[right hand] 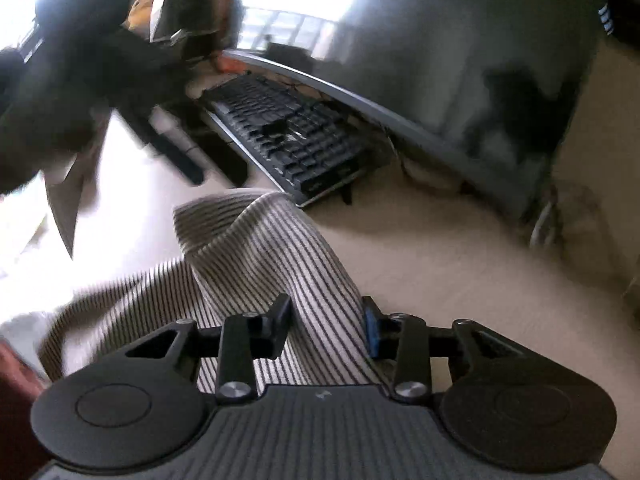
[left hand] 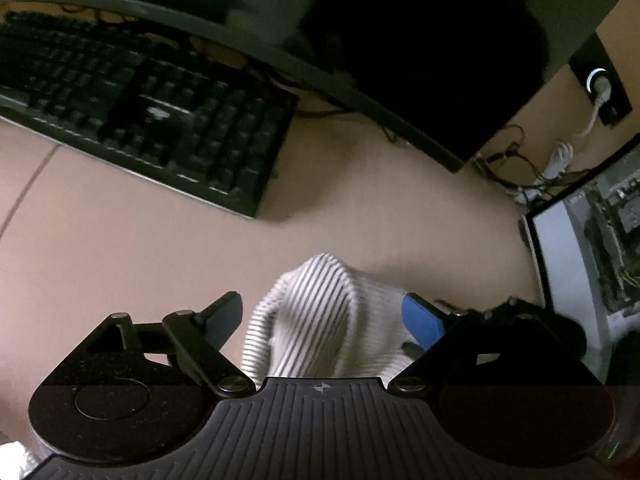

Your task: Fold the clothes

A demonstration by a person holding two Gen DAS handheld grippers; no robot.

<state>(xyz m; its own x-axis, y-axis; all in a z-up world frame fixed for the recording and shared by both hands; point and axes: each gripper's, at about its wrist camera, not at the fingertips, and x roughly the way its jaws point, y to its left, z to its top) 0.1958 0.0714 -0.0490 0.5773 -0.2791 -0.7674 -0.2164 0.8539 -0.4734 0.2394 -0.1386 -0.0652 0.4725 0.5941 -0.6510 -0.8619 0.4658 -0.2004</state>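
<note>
A white garment with thin dark stripes [left hand: 316, 312] bunches up between the fingers of my left gripper [left hand: 324, 318]. The jaws stand wide apart with the cloth loose in the gap, above the beige desk [left hand: 120, 248]. In the right wrist view the same striped garment [right hand: 260, 248] runs from the desk up between the fingers of my right gripper [right hand: 326, 326]. Those jaws stand closer, with the cloth pinched between the black finger and the blue pad [right hand: 372, 332]. The left hand-held gripper [right hand: 176, 24] shows far off at upper left.
A black keyboard [left hand: 152, 116] lies at the back of the desk, also in the right wrist view [right hand: 292, 136]. A curved monitor [left hand: 400, 60] stands behind it. Cables [left hand: 520, 160] and an open computer case [left hand: 600, 232] stand at the right. A dark-sleeved arm [right hand: 72, 92] reaches in at left.
</note>
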